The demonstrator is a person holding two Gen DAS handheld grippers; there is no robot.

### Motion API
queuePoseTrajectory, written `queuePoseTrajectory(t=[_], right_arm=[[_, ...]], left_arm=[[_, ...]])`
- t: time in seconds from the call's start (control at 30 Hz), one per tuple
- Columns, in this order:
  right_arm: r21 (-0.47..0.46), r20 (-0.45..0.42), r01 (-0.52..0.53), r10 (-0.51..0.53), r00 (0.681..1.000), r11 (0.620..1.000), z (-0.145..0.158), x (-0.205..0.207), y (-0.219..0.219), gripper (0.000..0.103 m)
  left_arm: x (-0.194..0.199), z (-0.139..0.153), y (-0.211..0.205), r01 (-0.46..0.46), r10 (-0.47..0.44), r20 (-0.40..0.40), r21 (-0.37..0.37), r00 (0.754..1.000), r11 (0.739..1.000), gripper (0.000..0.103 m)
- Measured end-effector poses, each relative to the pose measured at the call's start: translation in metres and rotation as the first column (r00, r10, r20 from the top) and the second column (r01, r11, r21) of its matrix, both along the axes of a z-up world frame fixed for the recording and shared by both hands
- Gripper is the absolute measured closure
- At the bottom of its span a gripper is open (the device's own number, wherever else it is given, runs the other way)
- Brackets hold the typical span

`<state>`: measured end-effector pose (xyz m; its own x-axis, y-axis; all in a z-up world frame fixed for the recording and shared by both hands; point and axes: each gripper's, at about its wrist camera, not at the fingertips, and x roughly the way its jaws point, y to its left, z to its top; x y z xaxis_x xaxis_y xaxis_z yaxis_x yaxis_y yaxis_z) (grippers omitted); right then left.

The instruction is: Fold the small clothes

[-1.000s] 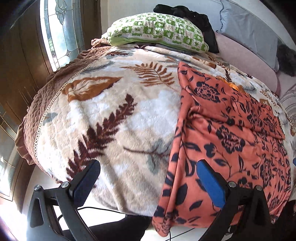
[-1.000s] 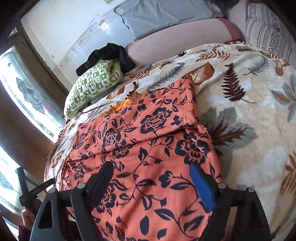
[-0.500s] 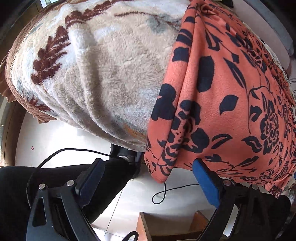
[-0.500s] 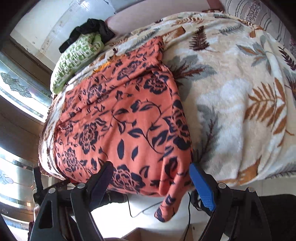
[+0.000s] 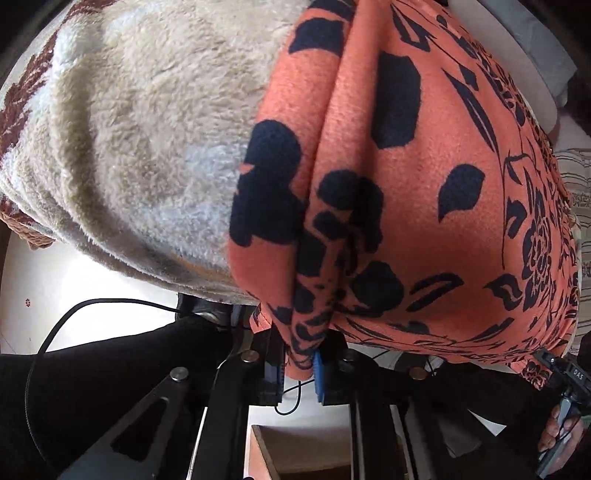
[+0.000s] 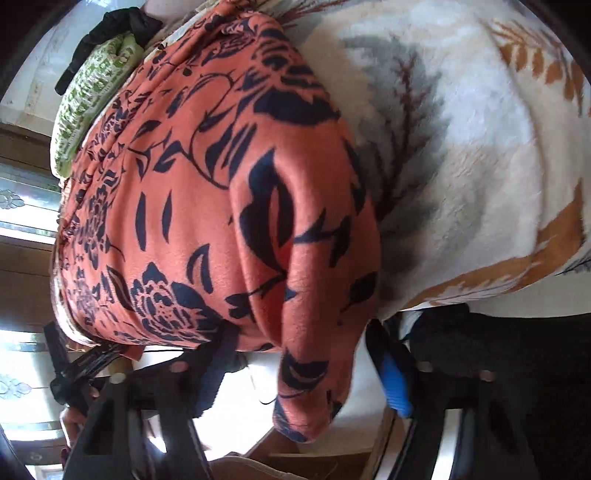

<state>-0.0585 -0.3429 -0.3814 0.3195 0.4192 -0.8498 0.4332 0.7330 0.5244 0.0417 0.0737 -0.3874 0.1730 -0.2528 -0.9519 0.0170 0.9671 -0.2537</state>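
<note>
The orange floral garment lies spread on the bed over a fleece leaf-print blanket, with its lower hem hanging past the bed edge. In the left wrist view, the left tool is clamped together on a bunched corner of that hem; the cloth covers most of both pads, and only a sliver of blue pad shows beside the fabric. In the right wrist view, the right tool straddles the other hanging corner of the garment; its jaws are closing with the cloth between them, but the blue pad stands clear of the fabric, and the dark pad is blurred and partly hidden behind the drape. The far end of the garment is cut off by fisheye distortion. A green patterned pillow and a dark cloth lie at the head of the bed. Below the bed edge, a black cable crosses the pale floor, and a brown box is partly covered by the tool frames. A hand shows at the lower right edge of the left wrist view.
</note>
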Motion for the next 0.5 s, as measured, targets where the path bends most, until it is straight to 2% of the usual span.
queuePoseTrajectory(t=[0.03, 0.13, 0.2, 0.27, 0.33, 0.43, 0.47, 0.5], right_arm=[[0.008, 0.01, -0.015, 0.015, 1.0, 1.0, 0.002, 0.0, 0.003, 0.08], [-0.049, 0.059, -0.061, 0.063, 0.996, 0.997, 0.026, -0.004, 0.007, 0.09], [-0.037, 0.112, -0.069, 0.073, 0.991, 0.997, 0.048, -0.008, 0.003, 0.091], [0.008, 0.2, -0.085, 0.082, 0.976, 0.996, 0.077, -0.012, 0.0, 0.091], [0.047, 0.312, -0.101, 0.082, 0.947, 0.994, 0.111, -0.014, -0.004, 0.091], [0.078, 0.47, -0.108, 0.06, 0.881, 0.991, 0.157, -0.012, -0.012, 0.092], [0.068, 0.488, -0.102, 0.056, 0.871, 0.992, 0.168, -0.008, -0.013, 0.092], [0.037, 0.469, -0.094, 0.066, 0.881, 0.995, 0.175, 0.001, -0.007, 0.092]], left_arm=[[-0.001, 0.002, 0.002, -0.008, 0.008, 0.007, -0.016, 1.0, 1.0, 0.096], [-0.01, 0.016, 0.008, -0.015, 0.018, 0.037, -0.081, 0.999, 0.997, 0.098], [-0.019, 0.033, 0.01, 0.02, -0.013, 0.064, -0.11, 0.998, 0.994, 0.098], [-0.029, 0.056, 0.011, 0.059, -0.044, 0.1, -0.152, 0.994, 0.987, 0.098], [-0.035, 0.082, 0.013, 0.101, -0.076, 0.143, -0.177, 0.987, 0.979, 0.098], [-0.033, 0.117, 0.015, 0.155, -0.116, 0.209, -0.182, 0.971, 0.971, 0.098], [-0.028, 0.126, 0.017, 0.161, -0.121, 0.215, -0.181, 0.969, 0.97, 0.098], [-0.025, 0.133, 0.019, 0.164, -0.119, 0.221, -0.193, 0.968, 0.967, 0.098]])
